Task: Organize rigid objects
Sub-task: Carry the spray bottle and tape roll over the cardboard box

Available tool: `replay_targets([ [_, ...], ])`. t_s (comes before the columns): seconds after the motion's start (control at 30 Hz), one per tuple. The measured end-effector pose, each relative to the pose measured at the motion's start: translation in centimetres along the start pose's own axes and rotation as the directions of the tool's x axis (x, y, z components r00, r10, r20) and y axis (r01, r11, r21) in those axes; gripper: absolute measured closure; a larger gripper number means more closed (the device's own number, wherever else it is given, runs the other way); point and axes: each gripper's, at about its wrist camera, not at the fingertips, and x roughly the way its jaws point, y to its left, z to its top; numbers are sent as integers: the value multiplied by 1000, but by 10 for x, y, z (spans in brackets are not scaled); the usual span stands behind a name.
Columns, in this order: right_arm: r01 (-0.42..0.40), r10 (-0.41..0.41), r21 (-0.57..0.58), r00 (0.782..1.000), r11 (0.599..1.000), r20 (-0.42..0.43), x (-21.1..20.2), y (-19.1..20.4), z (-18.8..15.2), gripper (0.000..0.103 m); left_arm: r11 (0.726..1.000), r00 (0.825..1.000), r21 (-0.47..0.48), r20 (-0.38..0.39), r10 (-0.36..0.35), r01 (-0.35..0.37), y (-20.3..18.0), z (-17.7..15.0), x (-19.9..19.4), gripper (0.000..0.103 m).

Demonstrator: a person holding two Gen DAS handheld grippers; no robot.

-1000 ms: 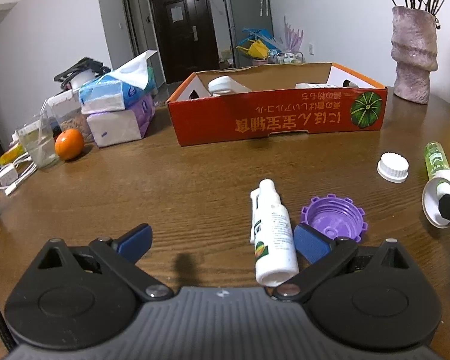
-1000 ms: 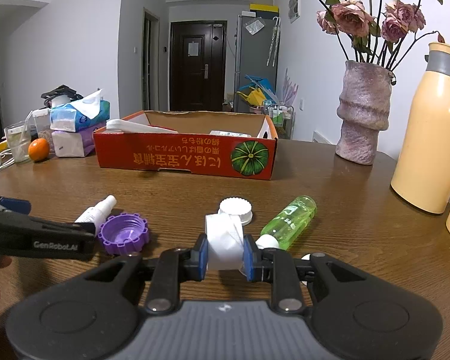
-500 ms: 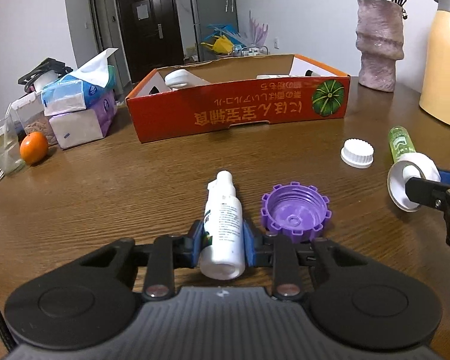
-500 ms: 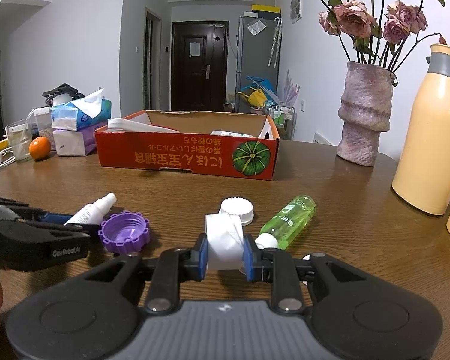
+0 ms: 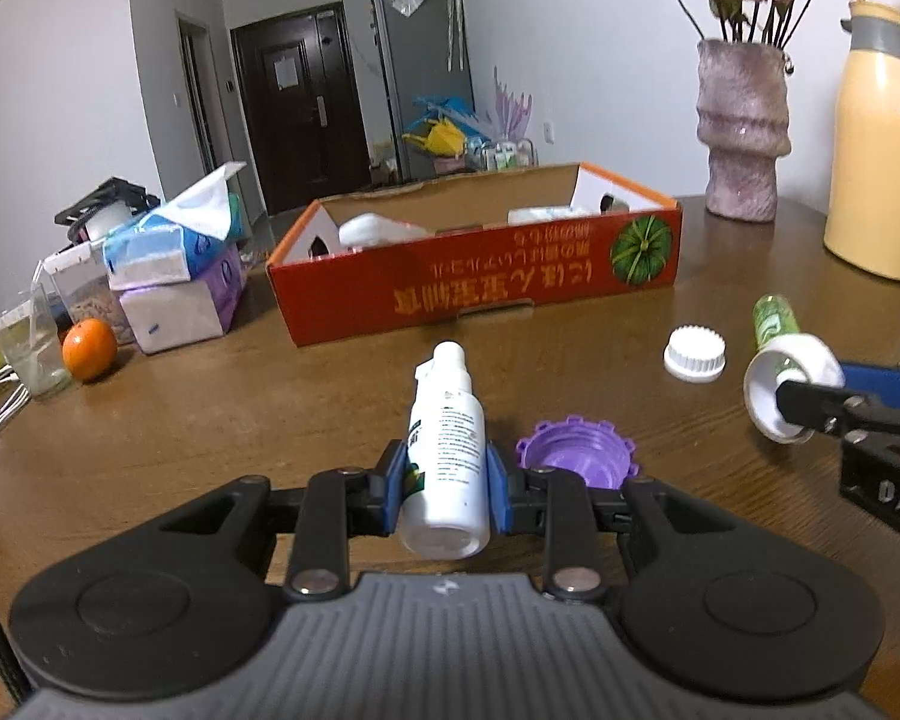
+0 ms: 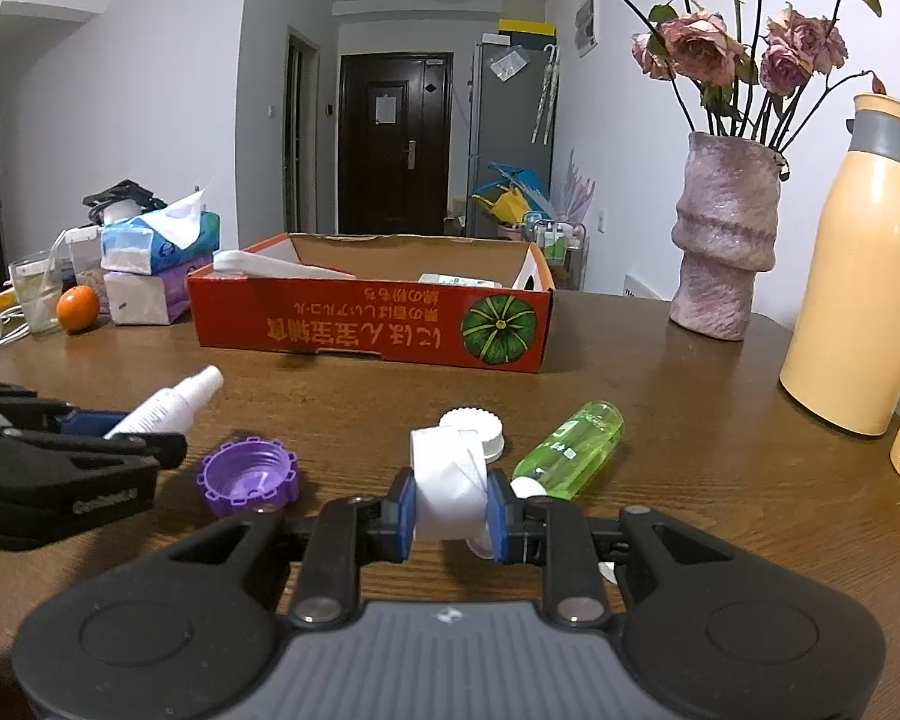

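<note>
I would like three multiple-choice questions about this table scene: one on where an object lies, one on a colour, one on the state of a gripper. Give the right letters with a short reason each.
1. Where does the purple cap lie?
A. inside the red box
B. on the table, right of the white spray bottle
C. on the tissue packs

2. What colour is the bottle lying beside the white ridged cap?
A. green
B. blue
C. black

3. What is the left gripper doing?
A. standing open over bare wood
B. shut on the purple cap
C. shut on the white spray bottle

Answers:
1 B: it sits on the wood beside the white spray bottle.
2 A: the green bottle is translucent green.
3 C: both blue pads press on the bottle's body.
</note>
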Motion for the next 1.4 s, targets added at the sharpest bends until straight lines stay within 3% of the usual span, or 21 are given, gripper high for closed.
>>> replay_targets([
  [0.63, -10, 9, 14, 997, 1000, 79, -6, 10, 25, 80, 996, 997, -87, 82, -6, 14, 15, 28, -26, 74],
  [1.4, -29, 22, 42, 987, 999, 156, 13, 15, 69, 80, 986, 989, -163, 148, -2, 26, 22, 72, -10, 74],
])
